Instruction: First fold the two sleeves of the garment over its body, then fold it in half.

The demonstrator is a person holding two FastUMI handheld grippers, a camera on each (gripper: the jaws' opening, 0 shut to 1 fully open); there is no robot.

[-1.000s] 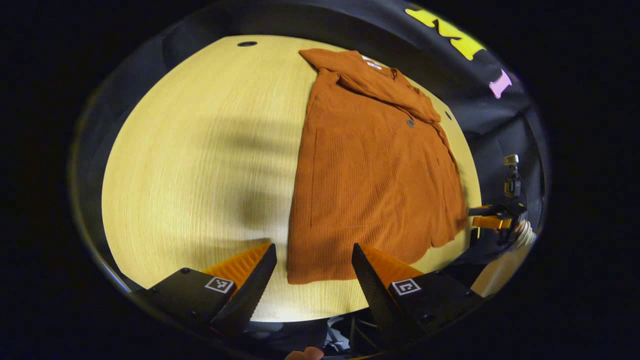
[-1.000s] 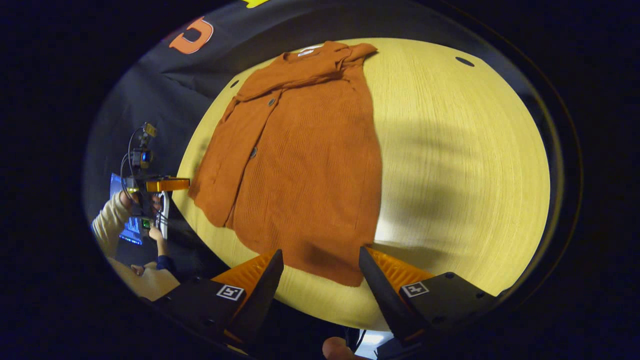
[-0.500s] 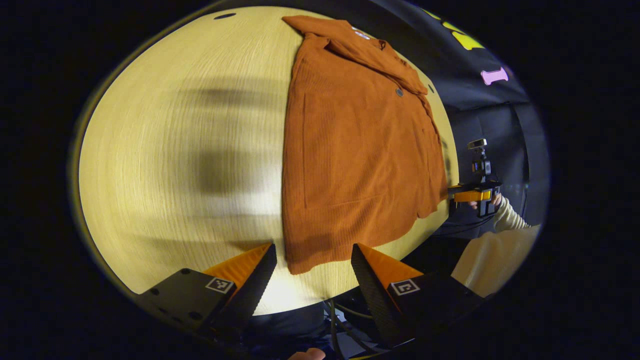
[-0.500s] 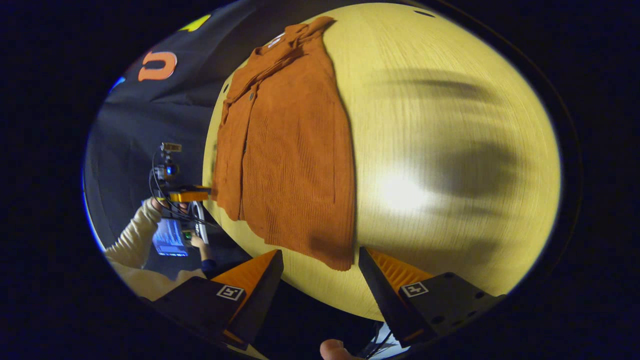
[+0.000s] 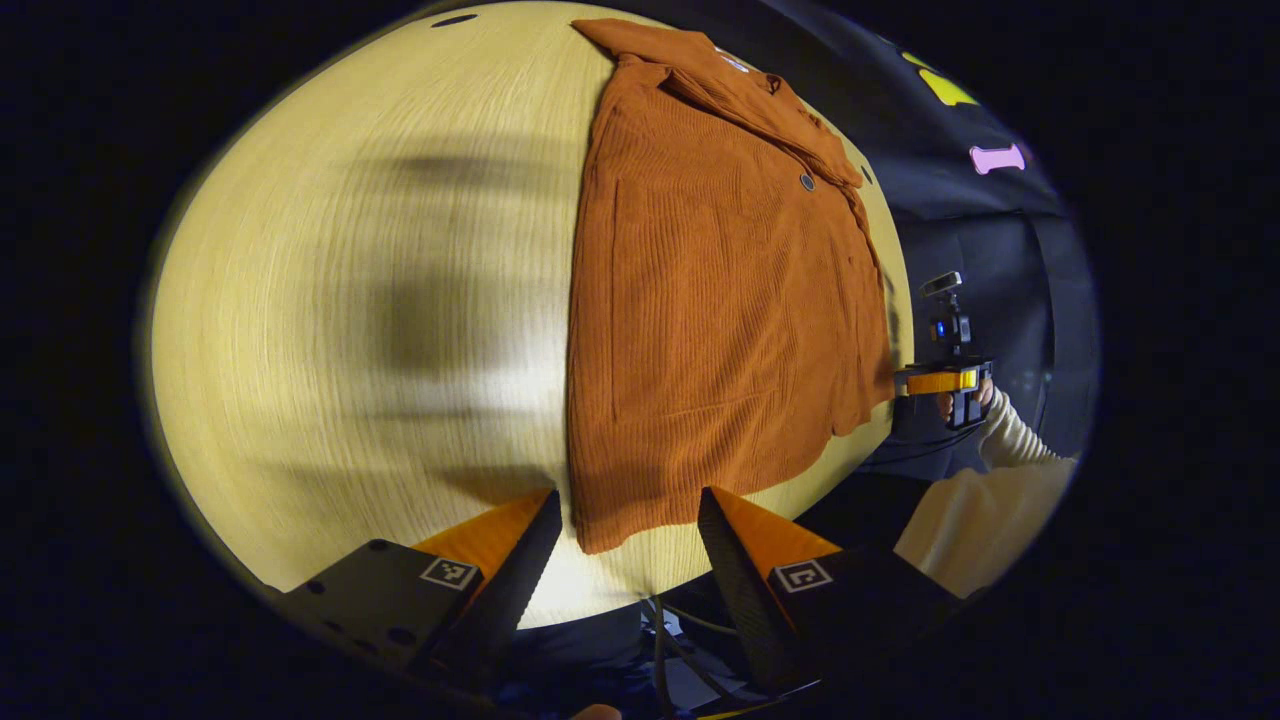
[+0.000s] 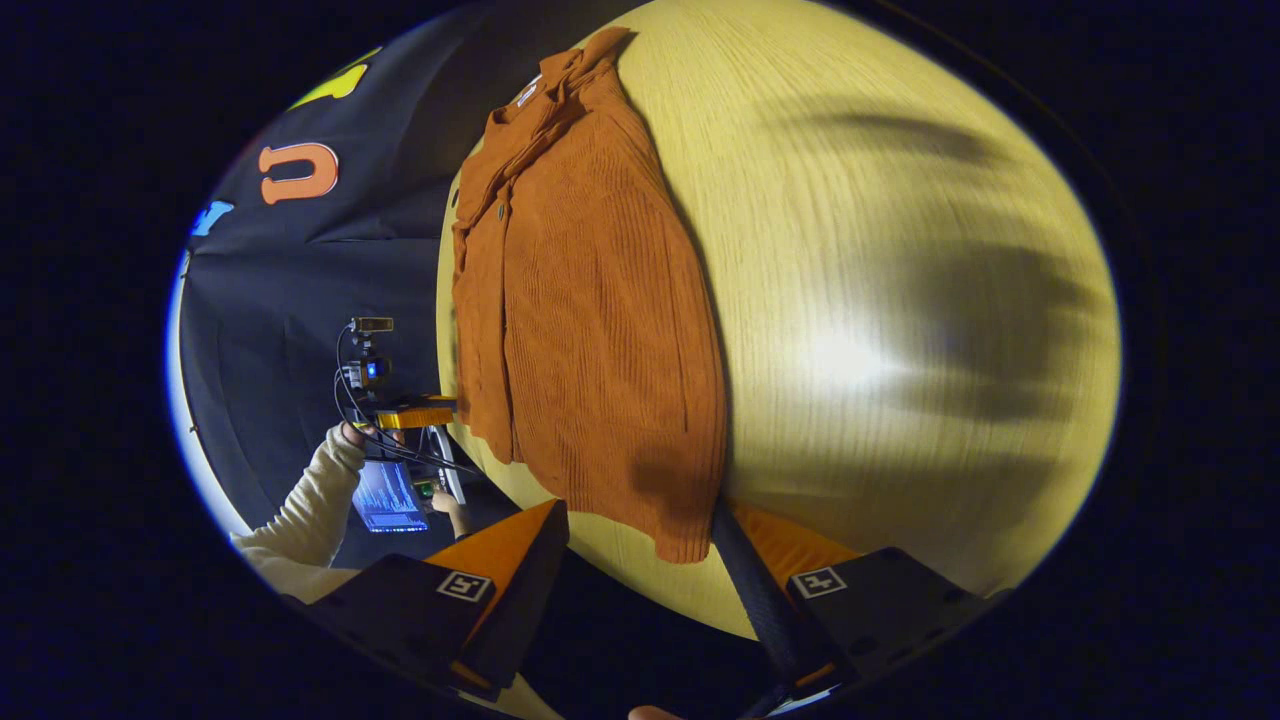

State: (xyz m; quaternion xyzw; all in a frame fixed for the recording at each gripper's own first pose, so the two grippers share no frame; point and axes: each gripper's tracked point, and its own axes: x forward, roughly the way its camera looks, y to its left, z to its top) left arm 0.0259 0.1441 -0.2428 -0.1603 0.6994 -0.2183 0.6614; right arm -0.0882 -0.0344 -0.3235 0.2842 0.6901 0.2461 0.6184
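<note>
A rust-orange ribbed garment (image 5: 720,300) lies flat on the round wooden table (image 5: 350,300), collar far, hem near. In the left gripper view my left gripper (image 5: 625,500) is open, and one hem corner (image 5: 595,535) lies just beyond the gap between its fingers. In the right gripper view the garment (image 6: 600,300) hangs slightly past the table's edge. My right gripper (image 6: 640,515) is open, with the other hem corner (image 6: 680,545) close against one finger. A narrow folded strip (image 6: 480,320) runs along the garment's far side. Each view shows the other gripper (image 5: 935,380) (image 6: 415,412) at the opposite hem corner.
A person's cream sleeve (image 6: 300,500) and hand hold the farther gripper. A lit screen (image 6: 385,495) sits below the table edge. The table (image 6: 900,300) has small dark holes (image 5: 455,18) near its far rim. Black cloth wall (image 6: 300,280) stands behind.
Both grippers have come in toward the garment's hem corners and tilted more side-on; the right one now has its corner against a finger. Both stay open. The garment has not moved.
</note>
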